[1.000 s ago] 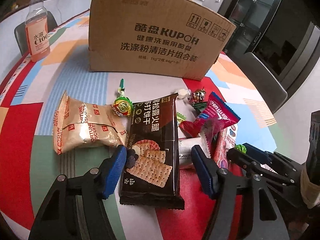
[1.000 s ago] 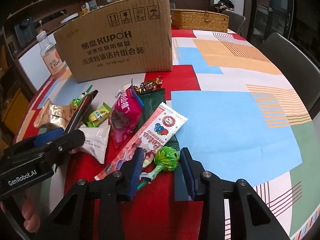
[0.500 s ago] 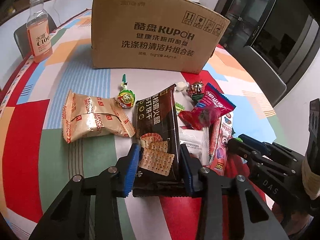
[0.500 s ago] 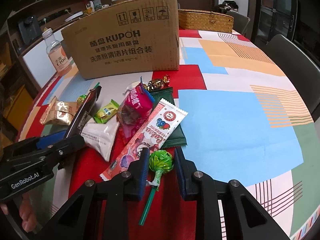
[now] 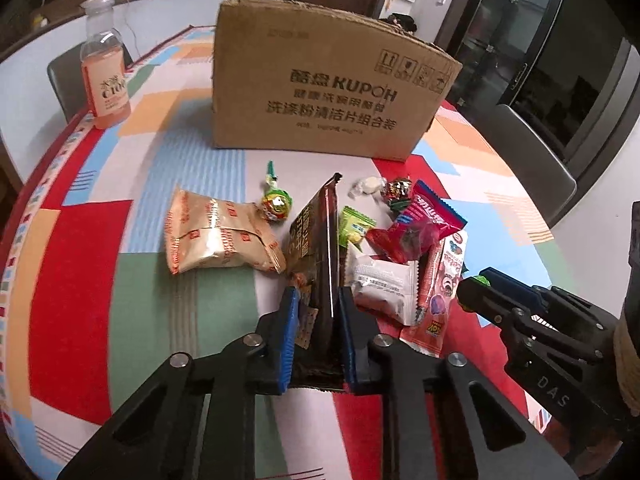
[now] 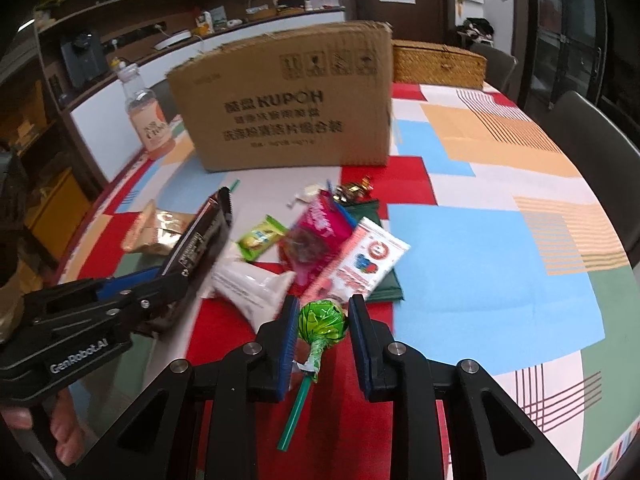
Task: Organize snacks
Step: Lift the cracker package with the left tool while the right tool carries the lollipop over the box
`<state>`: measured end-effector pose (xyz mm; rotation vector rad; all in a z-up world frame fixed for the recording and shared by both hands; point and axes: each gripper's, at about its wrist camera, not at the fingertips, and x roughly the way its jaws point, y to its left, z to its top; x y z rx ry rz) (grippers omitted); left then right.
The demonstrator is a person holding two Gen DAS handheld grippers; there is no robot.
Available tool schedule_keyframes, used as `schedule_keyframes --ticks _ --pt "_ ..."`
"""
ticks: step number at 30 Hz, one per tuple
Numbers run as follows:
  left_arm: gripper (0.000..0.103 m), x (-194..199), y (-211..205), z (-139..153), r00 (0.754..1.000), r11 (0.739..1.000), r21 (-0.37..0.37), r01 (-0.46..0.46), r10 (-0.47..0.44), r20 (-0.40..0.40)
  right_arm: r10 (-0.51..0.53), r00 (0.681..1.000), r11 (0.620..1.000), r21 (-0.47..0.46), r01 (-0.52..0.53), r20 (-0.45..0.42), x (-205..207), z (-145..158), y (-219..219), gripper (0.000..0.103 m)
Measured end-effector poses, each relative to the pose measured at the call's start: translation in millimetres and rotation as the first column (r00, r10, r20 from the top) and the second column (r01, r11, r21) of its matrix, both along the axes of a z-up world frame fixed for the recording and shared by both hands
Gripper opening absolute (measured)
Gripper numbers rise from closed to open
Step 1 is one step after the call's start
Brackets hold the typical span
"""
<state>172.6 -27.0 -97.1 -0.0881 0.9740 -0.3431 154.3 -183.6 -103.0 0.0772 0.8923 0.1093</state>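
- My left gripper (image 5: 316, 320) has just been closing and now pinches the dark cracker pack (image 5: 320, 248), tipped on edge above the worktop (image 5: 100, 280).
- My right gripper (image 6: 323, 330) holds the green lollipop (image 6: 322, 322) by its wrapped head, stick hanging toward 7 o'clock.
- The worktop wears a cloth of red, blue, green and orange blocks; loose snacks lie at its centre.
- At 12 o'clock stands a cardboard box (image 5: 320, 92); a pink drink bottle (image 5: 106, 76) sits at 10 o'clock.
- Behind the box, at 1 o'clock in the right view, rests a wicker basket (image 6: 440, 66).
- Dark chairs ring the worktop; shelves line the far wall.
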Motion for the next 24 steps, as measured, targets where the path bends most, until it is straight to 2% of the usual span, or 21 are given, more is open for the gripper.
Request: schedule_keyframes --ticks 8,24 --pt "0.015 -6.6 8.7 6.8 1.0 0.999 -0.047 -0.009 0.009 0.0 0.043 0.999 0.999 0.018 -0.044 0.033 -3.2 13.3 14.2 0.026" --pt "0.014 -28.9 6.4 48.8 0.992 0.998 -0.06 -0.003 0.011 0.122 0.071 0.991 0.995 0.059 -0.078 0.112 -16.0 44.6 18.0 0.026"
